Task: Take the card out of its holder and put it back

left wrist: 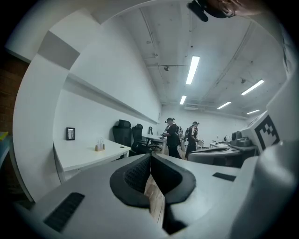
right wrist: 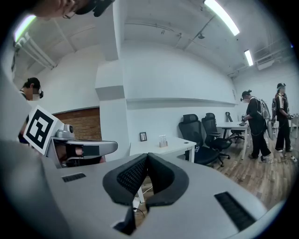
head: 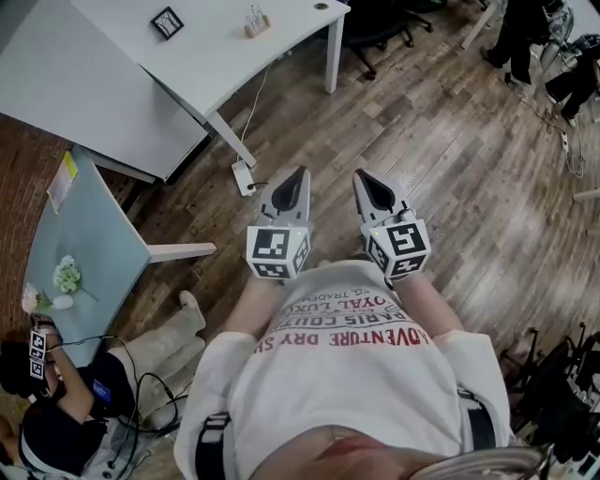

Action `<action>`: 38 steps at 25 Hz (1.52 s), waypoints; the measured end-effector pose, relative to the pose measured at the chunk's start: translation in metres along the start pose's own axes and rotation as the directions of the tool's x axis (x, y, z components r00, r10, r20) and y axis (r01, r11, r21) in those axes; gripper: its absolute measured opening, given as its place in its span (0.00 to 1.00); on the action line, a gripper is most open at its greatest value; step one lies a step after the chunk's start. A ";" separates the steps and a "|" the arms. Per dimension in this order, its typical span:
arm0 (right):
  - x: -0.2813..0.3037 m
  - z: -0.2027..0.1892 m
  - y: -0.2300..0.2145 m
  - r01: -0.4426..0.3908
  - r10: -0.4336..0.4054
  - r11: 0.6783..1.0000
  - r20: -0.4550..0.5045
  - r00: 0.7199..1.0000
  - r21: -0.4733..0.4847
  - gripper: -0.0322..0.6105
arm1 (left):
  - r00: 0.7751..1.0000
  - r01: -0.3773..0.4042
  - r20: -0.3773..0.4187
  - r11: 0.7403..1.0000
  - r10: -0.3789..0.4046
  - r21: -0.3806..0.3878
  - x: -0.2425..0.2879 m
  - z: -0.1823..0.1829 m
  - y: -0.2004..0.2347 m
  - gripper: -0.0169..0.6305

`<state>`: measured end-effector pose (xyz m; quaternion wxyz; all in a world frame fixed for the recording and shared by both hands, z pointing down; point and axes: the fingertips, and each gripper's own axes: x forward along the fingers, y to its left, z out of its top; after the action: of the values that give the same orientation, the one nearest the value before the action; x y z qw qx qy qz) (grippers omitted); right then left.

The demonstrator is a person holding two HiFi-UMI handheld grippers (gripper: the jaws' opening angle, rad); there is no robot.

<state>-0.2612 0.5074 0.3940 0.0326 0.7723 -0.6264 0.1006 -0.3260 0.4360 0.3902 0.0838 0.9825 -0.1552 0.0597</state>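
A small card holder with a wooden base stands on the white desk at the top of the head view; I cannot make out the card itself. It also shows small in the left gripper view as the card holder and in the right gripper view as the card holder. My left gripper and right gripper hang side by side over the wood floor, well short of the desk. Both are shut with nothing in them: the left gripper and right gripper show their tips touching.
A black picture frame stands on the same desk. A power strip lies on the floor by the desk leg. A pale blue table with flowers and a seated person are at the left. Office chairs and standing people are farther off.
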 end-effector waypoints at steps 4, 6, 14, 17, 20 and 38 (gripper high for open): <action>0.004 -0.008 -0.007 0.003 -0.001 0.998 -0.018 1.000 0.066 0.09 | 1.000 0.004 -0.019 1.000 -0.004 -0.021 0.005 -0.007 0.002 0.06; 0.006 -0.012 -0.011 0.005 -0.003 0.997 -0.028 1.000 0.075 0.09 | 0.999 0.001 -0.039 0.999 -0.003 -0.035 0.010 -0.014 0.003 0.06; 0.072 -0.020 -0.040 -0.020 0.026 0.995 -0.054 0.998 0.098 0.09 | 0.996 -0.030 -0.088 0.997 0.025 -0.065 0.064 -0.030 0.046 0.06; 0.088 -0.015 -0.059 -0.062 0.067 0.994 -0.049 0.997 0.094 0.09 | 0.995 -0.065 -0.081 0.996 0.060 -0.062 0.087 -0.024 0.049 0.06; 0.110 0.000 -0.086 -0.118 0.121 0.990 -0.042 0.992 0.077 0.09 | 0.993 -0.100 -0.070 0.993 0.096 -0.061 0.121 -0.012 0.051 0.06; 0.247 0.055 -0.247 -0.341 0.341 0.940 -0.081 0.937 0.003 0.09 | 0.944 -0.328 -0.011 0.938 0.329 -0.116 0.307 0.038 0.087 0.06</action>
<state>0.0341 0.3130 0.4078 0.0442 0.6472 -0.7495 0.1322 -0.0601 0.2573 0.4101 0.1288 0.9366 -0.3204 0.0596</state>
